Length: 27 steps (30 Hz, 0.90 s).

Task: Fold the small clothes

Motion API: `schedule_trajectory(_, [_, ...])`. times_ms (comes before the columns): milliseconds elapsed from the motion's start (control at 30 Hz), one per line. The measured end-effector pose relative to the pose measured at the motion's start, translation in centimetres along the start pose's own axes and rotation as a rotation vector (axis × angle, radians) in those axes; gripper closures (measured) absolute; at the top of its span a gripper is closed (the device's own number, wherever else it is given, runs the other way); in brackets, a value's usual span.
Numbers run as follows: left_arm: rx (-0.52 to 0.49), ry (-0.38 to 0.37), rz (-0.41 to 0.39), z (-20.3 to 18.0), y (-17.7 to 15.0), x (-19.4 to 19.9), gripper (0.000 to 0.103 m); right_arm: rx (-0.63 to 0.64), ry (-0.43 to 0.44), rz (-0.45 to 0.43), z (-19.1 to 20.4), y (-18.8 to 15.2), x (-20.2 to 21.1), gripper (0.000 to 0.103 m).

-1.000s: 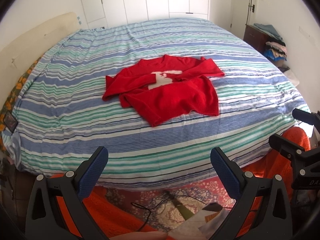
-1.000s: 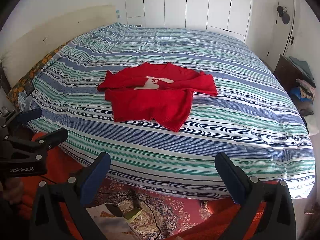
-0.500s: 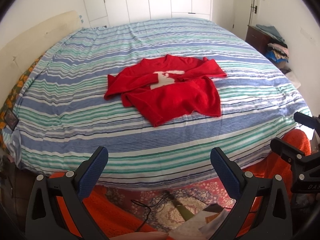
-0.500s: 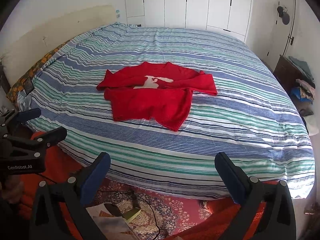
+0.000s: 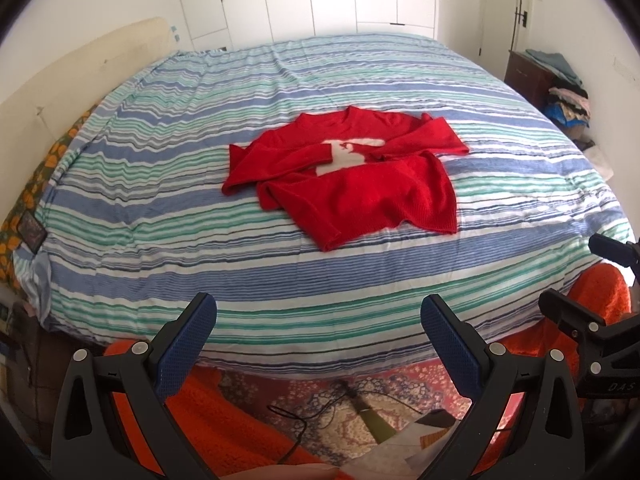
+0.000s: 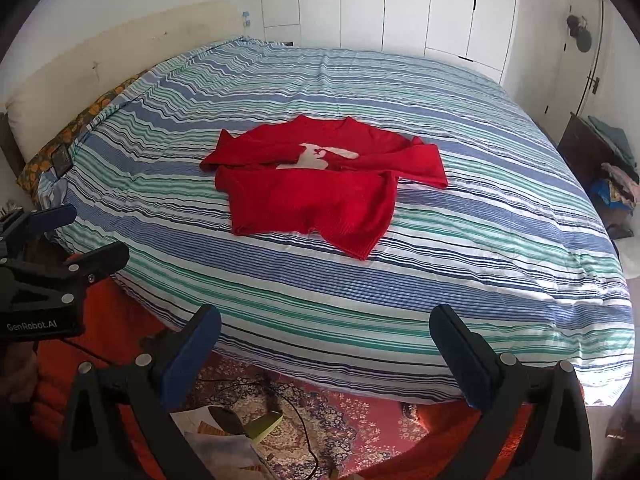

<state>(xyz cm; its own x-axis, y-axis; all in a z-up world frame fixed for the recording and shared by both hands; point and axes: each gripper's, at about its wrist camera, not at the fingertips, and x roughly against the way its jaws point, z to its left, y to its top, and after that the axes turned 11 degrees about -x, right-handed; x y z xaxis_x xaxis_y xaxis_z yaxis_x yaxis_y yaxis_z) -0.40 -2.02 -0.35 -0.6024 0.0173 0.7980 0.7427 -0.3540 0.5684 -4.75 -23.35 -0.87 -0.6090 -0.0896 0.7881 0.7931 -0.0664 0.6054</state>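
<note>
On the bed [image 5: 160, 216], red sweater [image 5: 352, 184] lying rumpled; left gripper [image 5: 318, 332] and right gripper [image 6: 326, 340] spread wide, empty, short of it.

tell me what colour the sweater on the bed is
Red sweater, with a white patch on the chest; clearest in the right wrist view.

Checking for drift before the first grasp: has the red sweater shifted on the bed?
No. The red sweater lies across the same stripes of the bedspread as before, its hem corner on the same blue band.
</note>
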Motion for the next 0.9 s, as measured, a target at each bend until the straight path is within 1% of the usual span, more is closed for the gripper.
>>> schedule_trajectory(233, [-0.04, 0.0, -0.012, -1.0, 0.1, 0.3, 0.001, -0.042, -0.007, 0.003, -1.2, 0.3, -0.2, 0.0])
schedule_trajectory(400, [-0.026, -0.002, -0.014, -0.6, 0.0, 0.4, 0.001, -0.028, 0.003, 0.001, -0.8, 0.2, -0.2, 0.0])
schedule_trajectory(500, [-0.008, -0.018, -0.021, -0.2, -0.3, 0.2, 0.001, -0.027, -0.001, 0.007, -0.7, 0.2, -0.3, 0.0])
schedule_trajectory(633, [0.008, -0.032, 0.052, 0.4, 0.3, -1.7, 0.001, -0.023, -0.009, 0.022, -0.6, 0.1, -0.9, 0.0])
schedule_trajectory(767, [0.011, -0.026, 0.027, 0.3, 1.3, -1.0, 0.001, -0.066, -0.005, 0.023, -1.6, 0.9, -1.3, 0.0])
schedule_trajectory(833, [0.023, -0.038, 0.005, 0.2, 1.6, -0.5, 0.001, -0.084, -0.008, 0.007, -2.0, 1.7, -1.1, 0.0])
schedule_trajectory(900, [0.023, -0.045, 0.008, 0.0, 1.7, -0.5, 0.001, -0.08, -0.01, -0.018, -2.1, 2.1, -0.8, 0.0])
